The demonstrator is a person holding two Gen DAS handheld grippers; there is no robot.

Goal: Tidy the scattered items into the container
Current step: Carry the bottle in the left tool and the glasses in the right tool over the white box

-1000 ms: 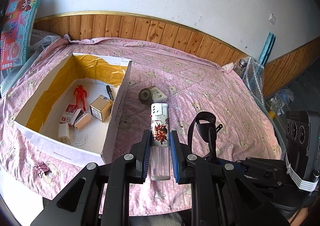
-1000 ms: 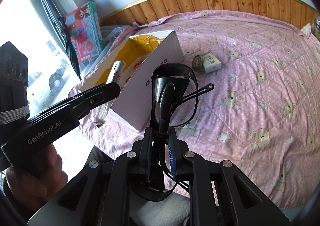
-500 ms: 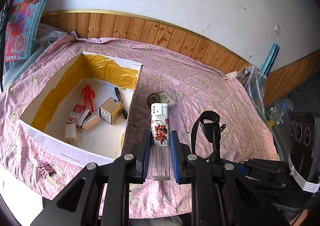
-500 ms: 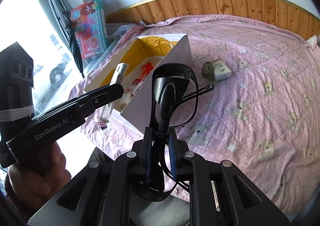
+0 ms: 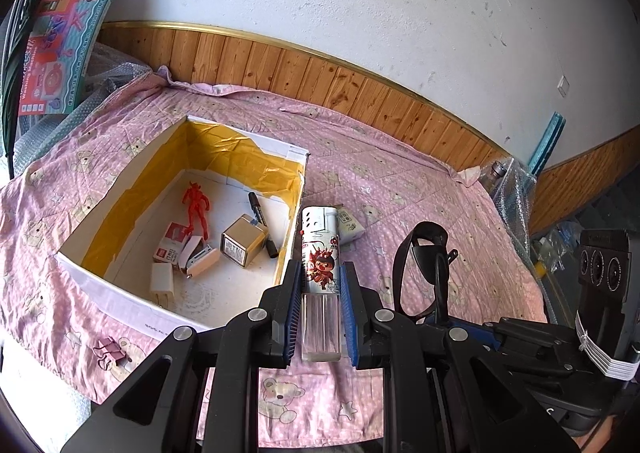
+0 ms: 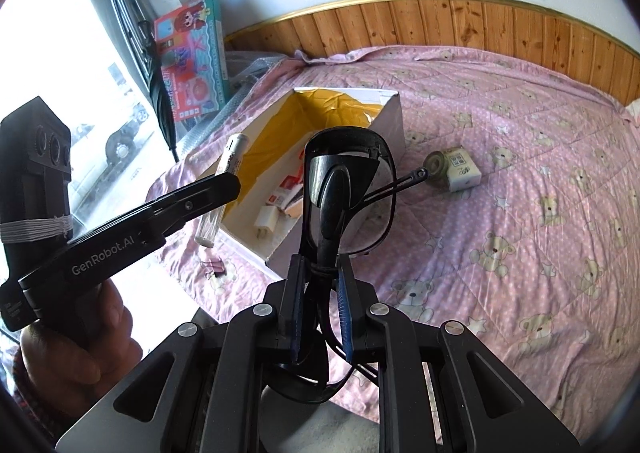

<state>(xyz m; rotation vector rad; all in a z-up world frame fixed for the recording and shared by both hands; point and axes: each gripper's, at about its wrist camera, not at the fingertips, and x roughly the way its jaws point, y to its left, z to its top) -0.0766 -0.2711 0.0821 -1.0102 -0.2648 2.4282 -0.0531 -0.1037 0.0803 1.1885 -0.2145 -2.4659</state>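
Black-framed folded sunglasses (image 6: 344, 189) are sitting clamped in my right gripper (image 6: 320, 305) at frame centre; left gripper (image 5: 320, 305) is squeezing a clear printed lighter (image 5: 320, 273) beside the yellow-lined white box (image 5: 120, 285), centre-left.

Pink bedspread (image 5: 400, 189): box (image 5: 120, 293), binder clip (image 5: 109, 349).

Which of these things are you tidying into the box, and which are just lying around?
For the job:
- lighter in the left gripper
- sunglasses in the right gripper
- box
- tape roll and small carton
- binder clip

Just lying about:
- toy package
- umbrella
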